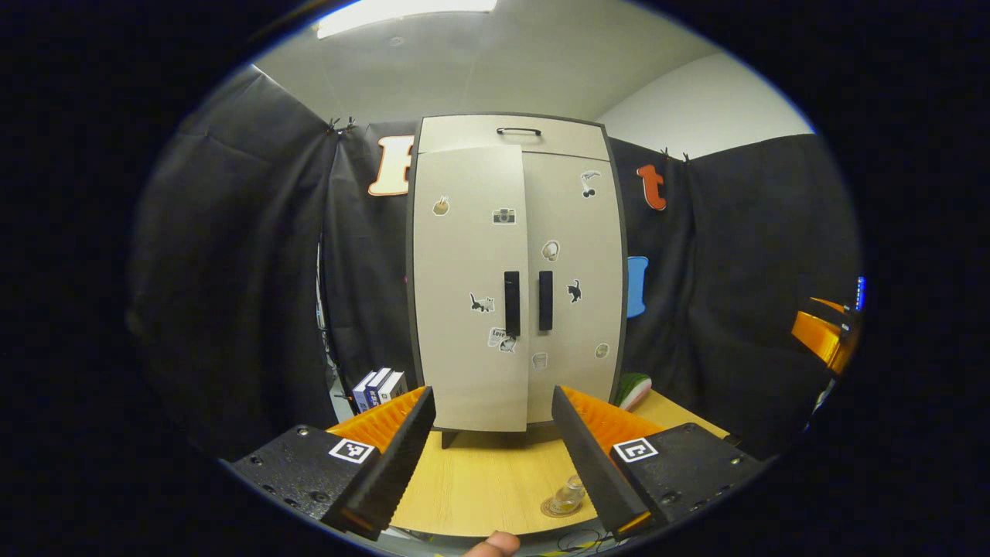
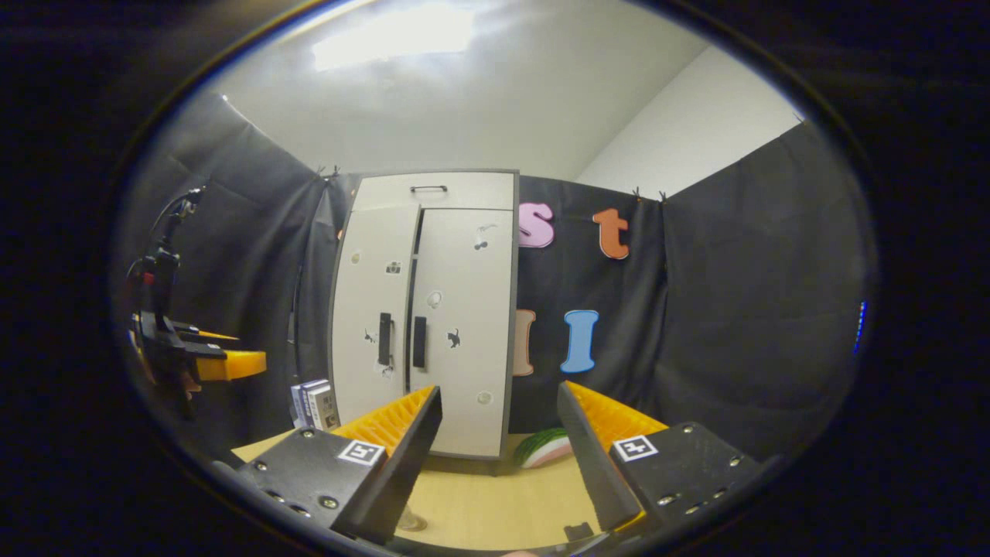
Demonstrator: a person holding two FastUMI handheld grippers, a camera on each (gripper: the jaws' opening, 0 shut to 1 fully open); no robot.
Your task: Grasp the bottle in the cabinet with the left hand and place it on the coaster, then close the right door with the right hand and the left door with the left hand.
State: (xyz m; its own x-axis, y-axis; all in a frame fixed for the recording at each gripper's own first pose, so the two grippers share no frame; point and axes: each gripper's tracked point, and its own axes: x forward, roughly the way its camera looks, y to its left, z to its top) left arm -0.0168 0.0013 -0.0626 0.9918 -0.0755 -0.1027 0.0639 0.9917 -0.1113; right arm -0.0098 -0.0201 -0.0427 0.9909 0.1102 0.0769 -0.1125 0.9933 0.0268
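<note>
Nearest you in the left gripper view, your left claw [image 1: 492, 452] is spread wide open with nothing between its fingers, held above the wooden desk [image 1: 479, 483]. Just inside its right finger, at the desk's near edge, the clear bottle [image 1: 571, 493] stands on the round coaster [image 1: 558, 508]. A fingertip [image 1: 495, 545] pokes in at the bottom edge of that view.

Your right claw [image 2: 499, 456] is likewise open and empty, raised over the desk [image 2: 479, 503]. Off to its left you can see your other claw [image 2: 203, 362], held up in the air.

Farther back, the pale cabinet [image 1: 517, 275] stands upright on the desk against the black cloth wall. Its right door [image 1: 574, 286] lies flush. The left door [image 1: 470, 290] sits slightly proud of it, its edge overlapping the right door's and its bottom hanging a little forward; the two dark handles [image 1: 529, 302] stand side by side. Stickers dot both doors.

Left of the cabinet stands a row of books [image 1: 379, 387]; to its right lies a watermelon slice [image 1: 633, 389].
</note>
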